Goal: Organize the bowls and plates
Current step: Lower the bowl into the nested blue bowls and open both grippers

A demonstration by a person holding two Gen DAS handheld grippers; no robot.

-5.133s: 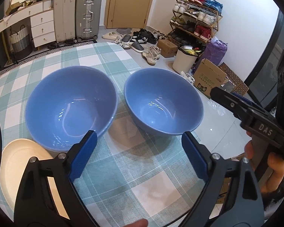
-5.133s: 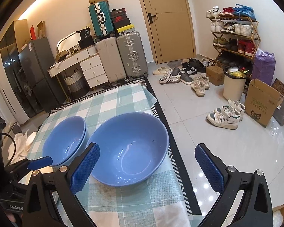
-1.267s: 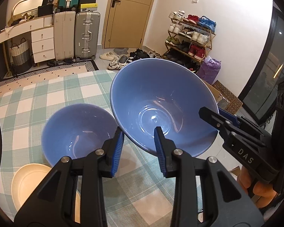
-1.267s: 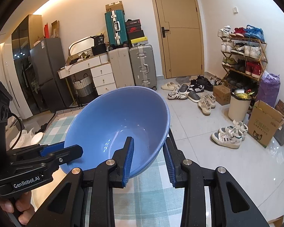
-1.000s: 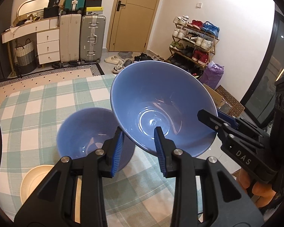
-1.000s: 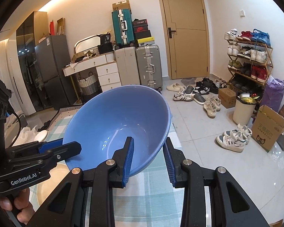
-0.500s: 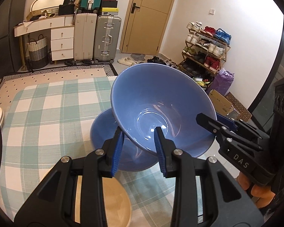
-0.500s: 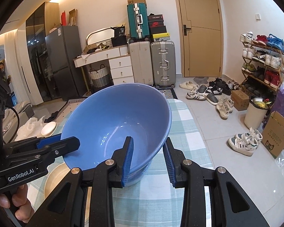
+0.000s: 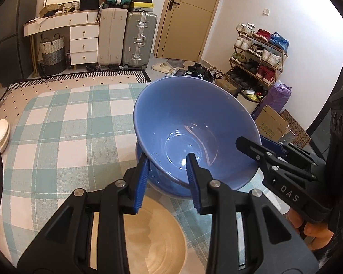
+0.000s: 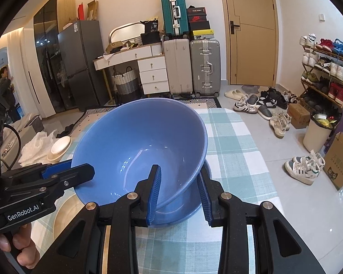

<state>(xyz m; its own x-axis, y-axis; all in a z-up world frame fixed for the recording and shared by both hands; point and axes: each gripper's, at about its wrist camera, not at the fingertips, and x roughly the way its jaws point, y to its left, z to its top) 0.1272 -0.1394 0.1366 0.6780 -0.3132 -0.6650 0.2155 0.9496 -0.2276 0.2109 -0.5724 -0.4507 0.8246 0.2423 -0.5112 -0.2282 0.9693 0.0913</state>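
Tan door (image 10: 251,32), suitcases (image 10: 192,66) w/ white drawers (image 10: 153,73), shoe rack (image 10: 324,68) rt, glossy tile floor (image 10: 308,210).

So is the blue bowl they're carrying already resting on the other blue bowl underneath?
Cannot tell. In the left wrist view the held bowl overlaps the lower bowl, hiding any contact or gap.

The blue bowl (image 9: 194,123), which sat on the checked tablecloth (image 9: 64,123) beside the second blue bowl (image 9: 162,188) five seconds ago, has been lifted and carried across. It now hangs tilted right over that bowl, whose rim alone shows beneath.
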